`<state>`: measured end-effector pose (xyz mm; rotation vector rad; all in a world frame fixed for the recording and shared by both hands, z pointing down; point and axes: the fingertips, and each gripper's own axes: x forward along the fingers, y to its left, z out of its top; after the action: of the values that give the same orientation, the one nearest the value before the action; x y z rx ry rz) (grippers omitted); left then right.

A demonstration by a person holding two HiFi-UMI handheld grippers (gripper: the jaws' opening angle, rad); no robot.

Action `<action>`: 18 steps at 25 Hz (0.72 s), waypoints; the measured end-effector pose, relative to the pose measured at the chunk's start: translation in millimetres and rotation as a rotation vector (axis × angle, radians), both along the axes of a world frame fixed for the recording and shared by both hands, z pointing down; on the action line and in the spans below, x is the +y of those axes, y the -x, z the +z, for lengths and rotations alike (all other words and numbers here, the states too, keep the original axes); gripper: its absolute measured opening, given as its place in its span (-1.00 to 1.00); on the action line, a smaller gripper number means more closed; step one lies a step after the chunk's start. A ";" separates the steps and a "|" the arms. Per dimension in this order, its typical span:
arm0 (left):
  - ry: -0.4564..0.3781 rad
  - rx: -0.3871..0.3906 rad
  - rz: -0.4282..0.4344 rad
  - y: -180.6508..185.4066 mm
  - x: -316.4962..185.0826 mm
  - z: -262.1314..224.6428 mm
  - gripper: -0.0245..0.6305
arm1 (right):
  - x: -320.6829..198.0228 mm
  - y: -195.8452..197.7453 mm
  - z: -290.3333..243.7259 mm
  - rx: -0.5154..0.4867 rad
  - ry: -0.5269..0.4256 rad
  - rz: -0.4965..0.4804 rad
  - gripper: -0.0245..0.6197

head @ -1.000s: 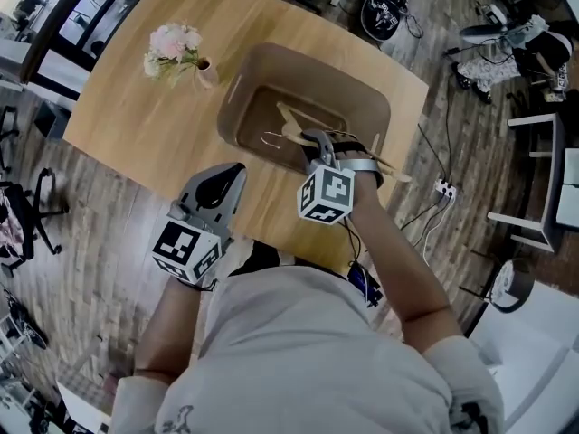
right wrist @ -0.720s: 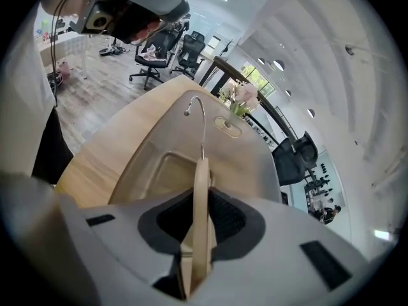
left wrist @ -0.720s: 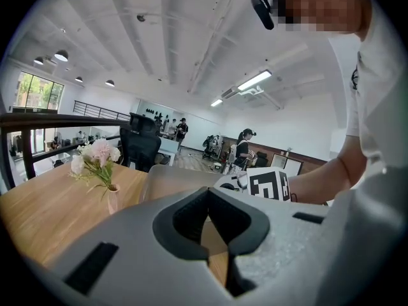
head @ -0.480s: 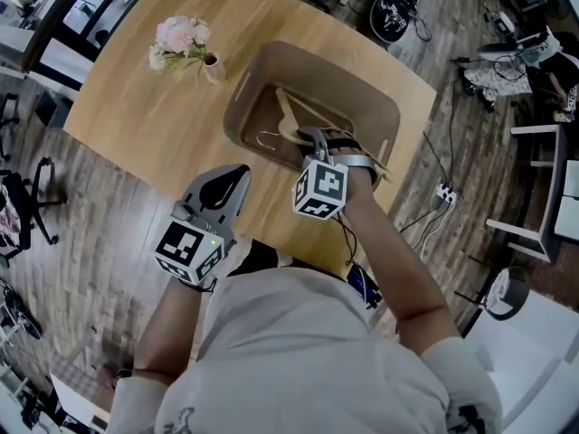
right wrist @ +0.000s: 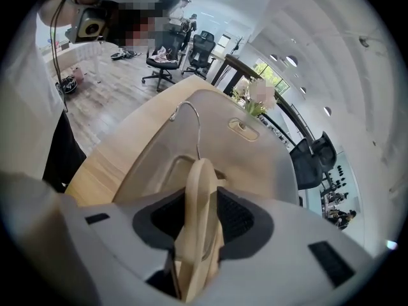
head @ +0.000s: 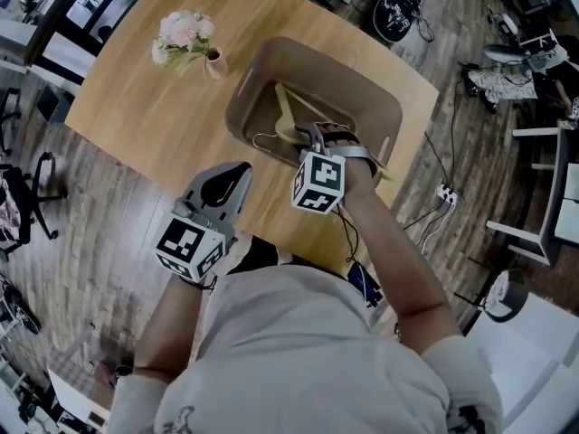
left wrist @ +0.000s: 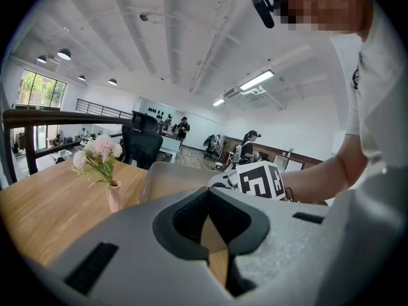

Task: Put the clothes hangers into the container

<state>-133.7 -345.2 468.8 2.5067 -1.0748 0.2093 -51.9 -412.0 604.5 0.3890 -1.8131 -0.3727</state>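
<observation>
A brown plastic container (head: 391,107) stands on the wooden table, with a wooden hanger (head: 286,114) lying inside. My right gripper (head: 312,139) points steeply down over its near rim. A second wooden hanger (right wrist: 200,234) stands edge-on between its jaws, its metal hook (right wrist: 192,117) reaching over the container (right wrist: 255,152). These jaws have just been opening, and the pads no longer clamp the hanger. My left gripper (head: 237,172) hovers at the table's near edge, left of the container, shut with nothing in it (left wrist: 207,196).
A small pink vase of flowers (head: 185,43) stands on the table left of the container. Office chairs, cables and a white chair surround the table on the wood floor. My own body is close behind the table's near edge.
My right gripper has sunk a little toward the container with the hanger between its jaws. The left gripper has stayed where it was.
</observation>
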 end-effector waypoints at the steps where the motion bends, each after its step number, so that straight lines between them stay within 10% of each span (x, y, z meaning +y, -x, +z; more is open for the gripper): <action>1: -0.001 -0.001 0.000 -0.1 1.2 -0.1 -0.91 | 0.5 -0.2 0.1 0.001 0.005 0.001 -0.47; 18: -0.045 -0.011 -0.007 -11.1 31.4 -19.2 -0.91 | 28.0 -11.3 -43.2 -0.039 -0.064 0.009 -0.38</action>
<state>-122.7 -313.8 449.6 2.5439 -1.1044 0.1988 -40.6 -384.0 561.3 0.4518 -1.8401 -0.4200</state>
